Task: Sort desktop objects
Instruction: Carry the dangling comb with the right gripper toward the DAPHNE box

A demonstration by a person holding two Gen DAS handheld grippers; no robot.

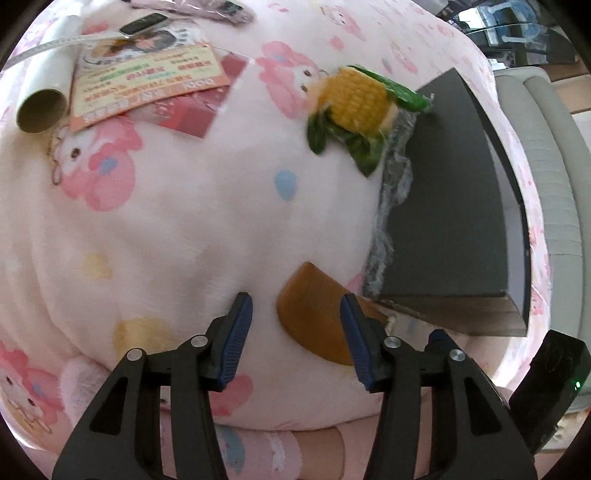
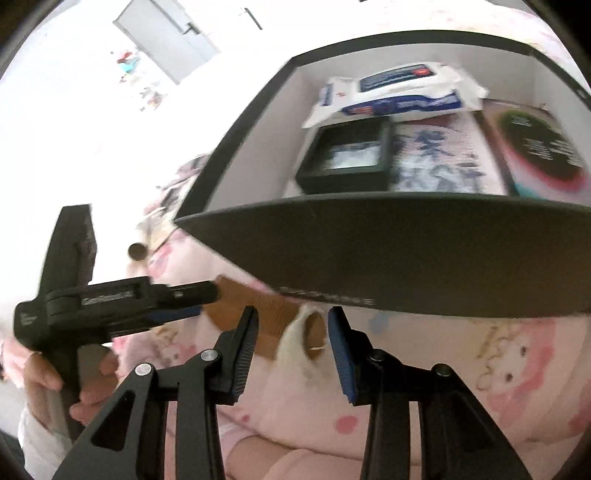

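Left gripper (image 1: 297, 336) jaws apart, moderately wide, nothing clamped; wooden comb (image 1: 314, 317) lies on the pink cartoon blanket (image 1: 184, 221) just beyond and between the blue pads (image 1: 236, 339), its right end behind the right pad. Contact with the pads: cannot tell.

Right gripper (image 2: 291, 350) jaws apart too, medium gap, no pad pressing anything; the comb's white tassel (image 2: 291, 343) and comb end sit between the fingertips. At 9 o'clock in the right wrist view the left gripper shows side-on with a hand (image 2: 40, 380) on its handle; lettering on its body is blurred, unreadable.

Black box (image 1: 450, 206), open, at 3 o'clock of the comb, near edge almost touching it. Writing on its front wall too smeared to read. Inside: small black case (image 2: 347, 158), wet-wipes pack (image 2: 399, 92) with blue label, printed packets, text illegible.

Farther, 1 o'clock: plush corn (image 1: 358, 99) against the box corner. 11 o'clock: cardboard tube (image 1: 40, 107), orange printed card (image 1: 147, 81) with unreadable characters, dark phone-like device (image 1: 144, 24).
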